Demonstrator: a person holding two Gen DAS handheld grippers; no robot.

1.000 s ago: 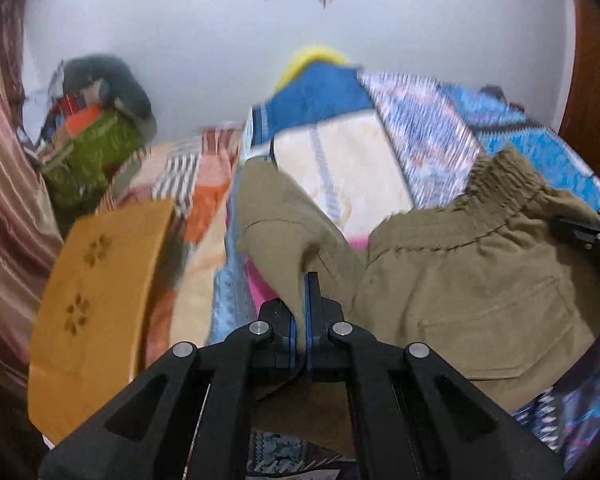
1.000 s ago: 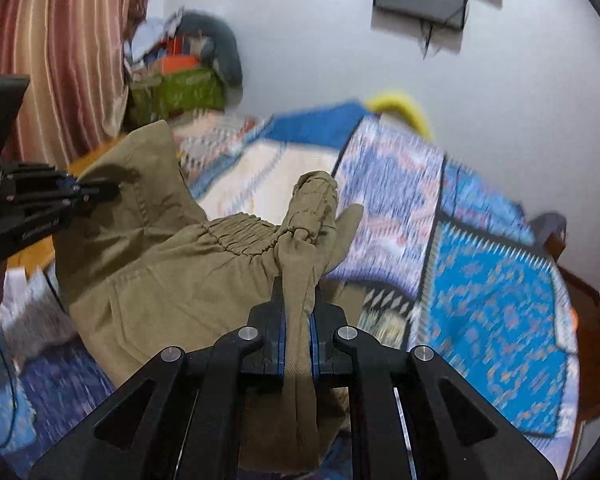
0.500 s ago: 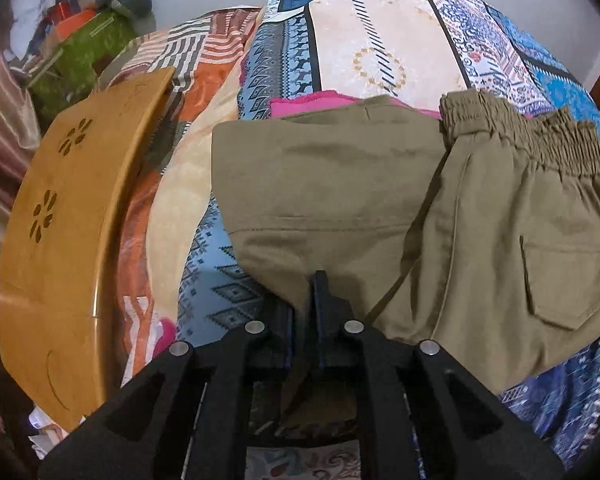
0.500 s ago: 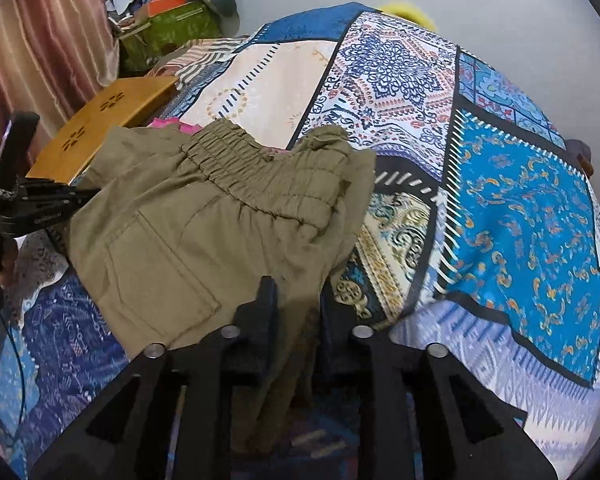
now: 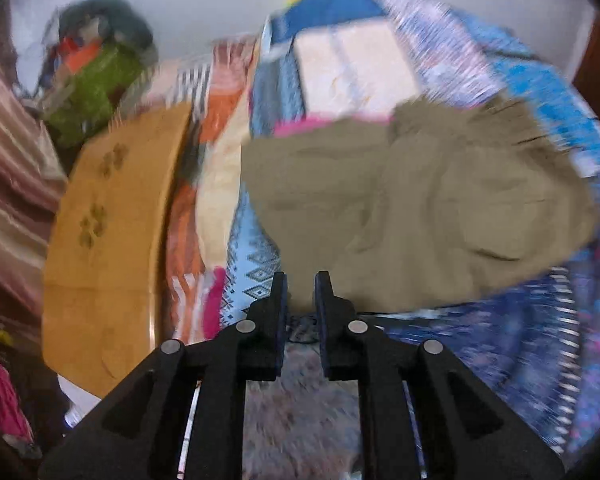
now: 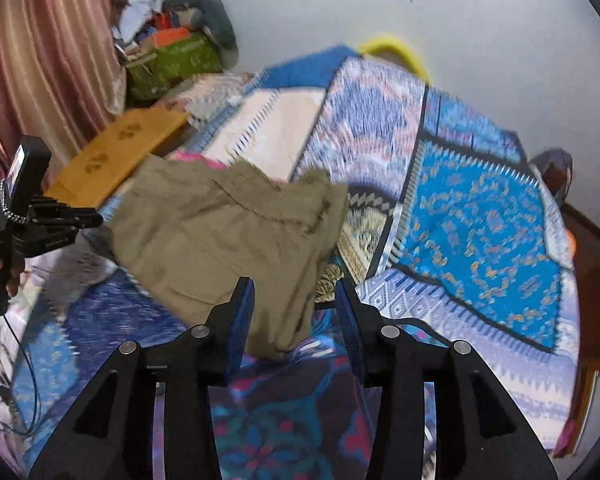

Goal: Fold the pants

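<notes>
Olive-khaki pants [image 5: 412,208] lie folded on the patterned bedspread, also in the right wrist view [image 6: 228,236]. My left gripper [image 5: 301,284] is open with a narrow gap, empty, at the pants' near edge. My right gripper [image 6: 295,290] is open wide and empty, with the pants' near corner lying between and beyond its fingers. The left gripper also shows in the right wrist view [image 6: 88,216] at the far left, beside the pants. The left wrist view is blurred.
A blue patchwork bedspread [image 6: 480,216] covers the bed. A wooden lap table [image 5: 108,240] lies at the bed's left edge. A green bag with clutter [image 6: 172,60] stands by the striped curtain [image 6: 52,52]. A white wall is behind.
Both grippers have let go of the pants, opened and drawn back. The pants, held up a second ago, now lie on the bed.
</notes>
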